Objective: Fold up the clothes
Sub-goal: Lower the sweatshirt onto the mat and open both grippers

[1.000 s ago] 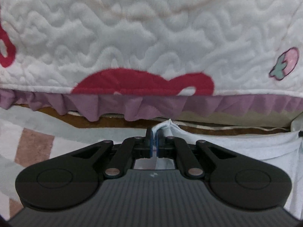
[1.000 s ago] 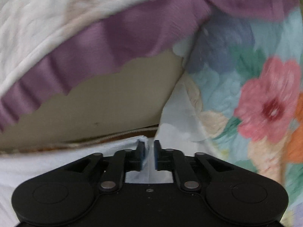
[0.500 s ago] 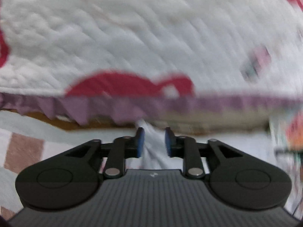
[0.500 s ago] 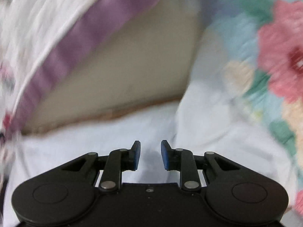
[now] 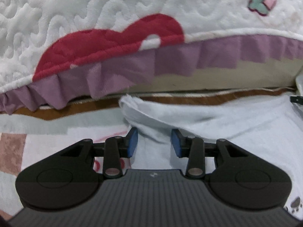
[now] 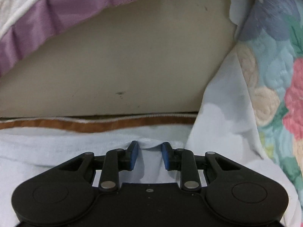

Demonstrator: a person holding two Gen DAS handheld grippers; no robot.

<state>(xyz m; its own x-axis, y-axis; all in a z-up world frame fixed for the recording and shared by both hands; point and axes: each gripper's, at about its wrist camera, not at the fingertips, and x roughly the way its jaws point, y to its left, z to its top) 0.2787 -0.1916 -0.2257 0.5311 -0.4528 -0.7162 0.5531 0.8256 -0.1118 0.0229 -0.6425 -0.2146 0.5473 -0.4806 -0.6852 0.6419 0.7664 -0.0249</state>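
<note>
A pale blue garment (image 5: 236, 124) lies on the patterned bed surface, its far edge bunched into a raised fold. My left gripper (image 5: 154, 141) hovers over that edge; its jaws are opening, with cloth lying loose between the blue pads (image 5: 132, 141). In the right wrist view the same pale blue garment (image 6: 56, 147) spreads flat below my right gripper (image 6: 148, 156). Its jaws are opening too, and a small ridge of cloth sits between the pads (image 6: 166, 157) without being pinched.
A white quilted blanket (image 5: 113, 19) with a red patch and purple frill (image 5: 123, 71) hangs just beyond the garment. A beige wall (image 6: 123, 66) and a brown trim strip (image 6: 94, 123) run behind. A floral quilt (image 6: 274, 66) rises at the right.
Both grippers were shut on the garment's edge a second ago and have since let go. Both have sunk toward the bed and rolled, and the cloth now rests on the surface.
</note>
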